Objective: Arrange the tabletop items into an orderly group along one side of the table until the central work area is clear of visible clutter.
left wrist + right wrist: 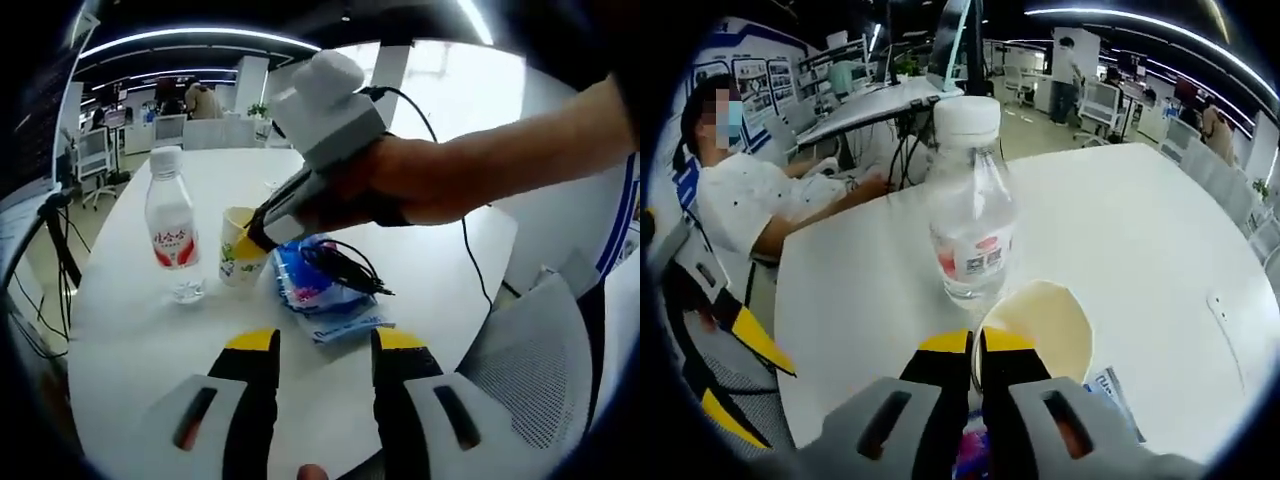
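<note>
right claw (975, 345): jaws nearly together, pinching the near rim of the paper cup (1040, 325). Wall of the cup sat between the yellow tips. Held at the rim, I'd judge, so I could drag or lift it without crushing the body.
left claw (325, 345): jaws wide apart, nothing between them. Hovered over bare table (130, 330), short of the items. My read: on standby while the other one worked.
paper cup: upright, mouth open toward me in the right gripper view. Inside looked empty, pale and dry as far as I could tell.
water bottle (970, 210): just beyond the cup, straight ahead of the right claw, white cap on, upright. Clear; fill level hard to tell. In the left gripper view it stood ahead and left, beside the cup.
blue packet (325, 290): flat on the table, just ahead of the left claw, right of the cup. A black cable (345, 265) lay across it.
task state: cup, bottle and packet clustered near mid-table, not yet lined along an edge. Cup looked like the step in hand.
risk: rim pinch on a light cup could tip it or knock the bottle.
</note>
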`<state>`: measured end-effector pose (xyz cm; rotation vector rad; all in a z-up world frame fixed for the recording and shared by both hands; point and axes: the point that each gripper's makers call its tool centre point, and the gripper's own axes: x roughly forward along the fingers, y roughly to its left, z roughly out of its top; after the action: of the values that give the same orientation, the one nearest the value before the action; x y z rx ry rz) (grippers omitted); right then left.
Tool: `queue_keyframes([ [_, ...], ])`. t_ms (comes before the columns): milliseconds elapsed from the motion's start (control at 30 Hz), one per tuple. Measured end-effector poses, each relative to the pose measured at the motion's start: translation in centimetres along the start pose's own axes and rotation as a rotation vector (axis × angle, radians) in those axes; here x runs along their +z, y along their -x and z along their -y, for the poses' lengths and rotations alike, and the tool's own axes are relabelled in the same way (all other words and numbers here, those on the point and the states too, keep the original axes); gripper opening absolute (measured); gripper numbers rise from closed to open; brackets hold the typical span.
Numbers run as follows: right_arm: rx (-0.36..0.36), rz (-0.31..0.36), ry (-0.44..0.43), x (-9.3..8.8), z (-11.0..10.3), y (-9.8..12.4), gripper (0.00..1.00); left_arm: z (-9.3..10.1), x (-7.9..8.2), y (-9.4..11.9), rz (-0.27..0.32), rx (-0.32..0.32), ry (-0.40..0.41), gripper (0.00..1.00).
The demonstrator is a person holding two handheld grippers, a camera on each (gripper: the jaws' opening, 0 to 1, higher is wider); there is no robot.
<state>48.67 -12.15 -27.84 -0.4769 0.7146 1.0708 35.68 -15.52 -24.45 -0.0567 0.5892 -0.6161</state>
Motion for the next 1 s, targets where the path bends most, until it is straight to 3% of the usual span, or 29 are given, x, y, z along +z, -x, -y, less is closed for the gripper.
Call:
queue_keyframes([
  [167,0.006,-0.055,0.125,-0.4,-0.3,-0.8,0.00,-0.3,-0.1,0.0,-0.001,0.010,0.013,0.35],
  [533,-0.019,-0.089,0.255,0.0,0.0,-1.5,0.04,-0.6,-0.2,0.1,-0.004,0.017,0.036,0.35],
  [1000,-0.023,-0.109,0.265,-0.5,-0.1,-1.3,0.13,-0.5,-0.2,0.0,0.000,0.013,0.039,0.35],
])
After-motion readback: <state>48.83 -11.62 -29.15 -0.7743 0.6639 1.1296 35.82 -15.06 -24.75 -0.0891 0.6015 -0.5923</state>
